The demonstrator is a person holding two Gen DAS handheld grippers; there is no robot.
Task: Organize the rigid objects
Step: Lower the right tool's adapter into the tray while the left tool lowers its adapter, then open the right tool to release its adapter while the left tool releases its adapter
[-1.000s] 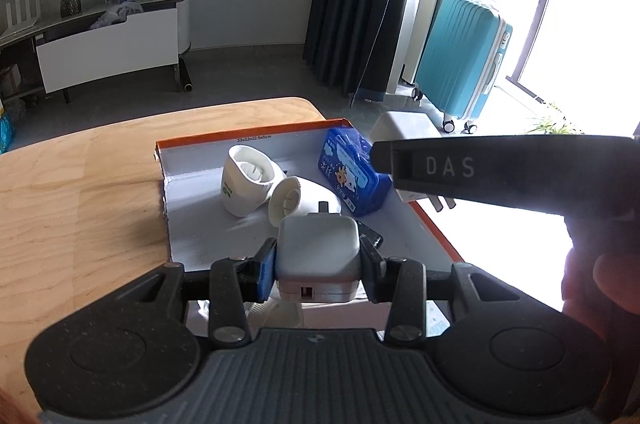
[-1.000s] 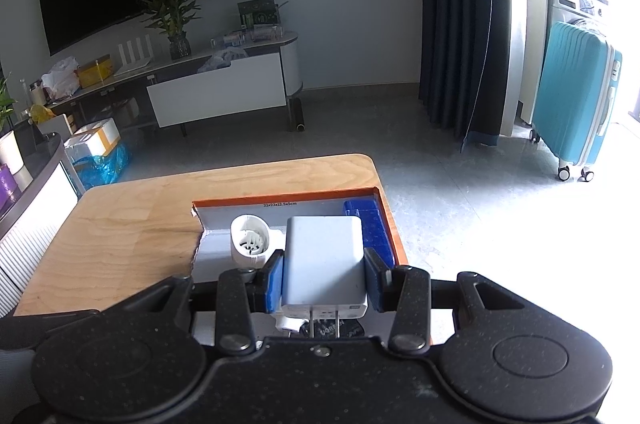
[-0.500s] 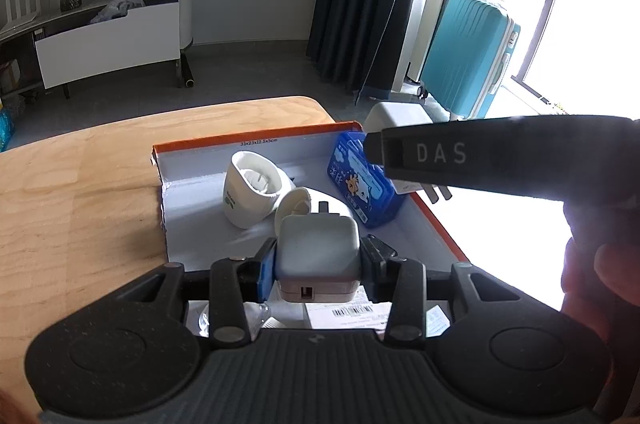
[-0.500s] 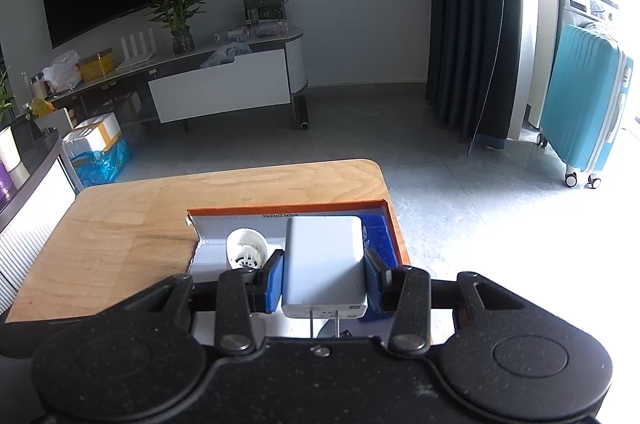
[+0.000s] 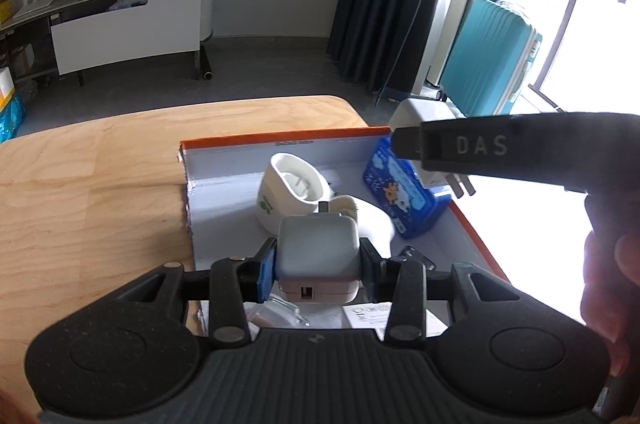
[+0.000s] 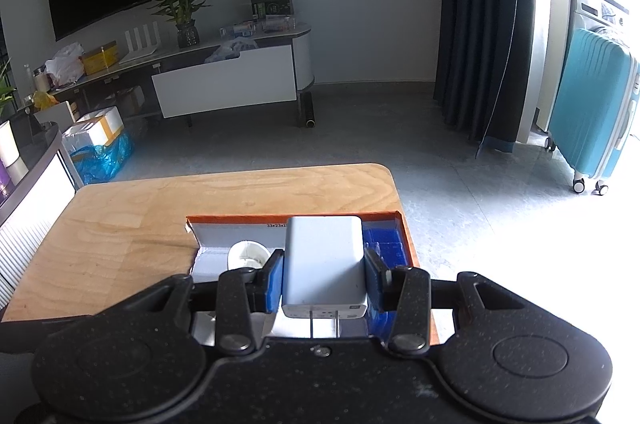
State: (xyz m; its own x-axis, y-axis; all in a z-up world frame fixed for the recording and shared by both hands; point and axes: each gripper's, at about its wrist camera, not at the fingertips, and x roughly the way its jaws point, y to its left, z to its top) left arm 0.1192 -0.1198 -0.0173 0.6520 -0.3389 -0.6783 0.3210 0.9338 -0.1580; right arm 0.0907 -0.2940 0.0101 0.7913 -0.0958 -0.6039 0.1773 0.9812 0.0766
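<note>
My left gripper (image 5: 318,262) is shut on a small grey-white cube charger (image 5: 317,252) with a USB port facing me, held above the near part of an orange-rimmed cardboard box (image 5: 280,145). My right gripper (image 6: 325,278) is shut on a taller white wall charger (image 6: 325,260), prongs toward the camera, above the same box (image 6: 240,218). In the left wrist view the right gripper's arm crosses at the right with that white charger (image 5: 416,113) at its tip. Inside the box lie a white round adapter (image 5: 290,183), a second white piece (image 5: 370,220) and a blue packet (image 5: 404,197).
The box sits on a wooden table (image 5: 88,191) near its far right corner (image 6: 380,169). Papers and a clear plastic piece (image 5: 280,314) lie at the box's near end. A person's hand (image 5: 608,288) shows at the right. A teal suitcase (image 6: 592,111) stands on the floor beyond.
Both grippers, each still holding its charger, have drifted a little over the box; the right gripper's arm has shifted slightly up and left in the left wrist view. Grips unchanged.
</note>
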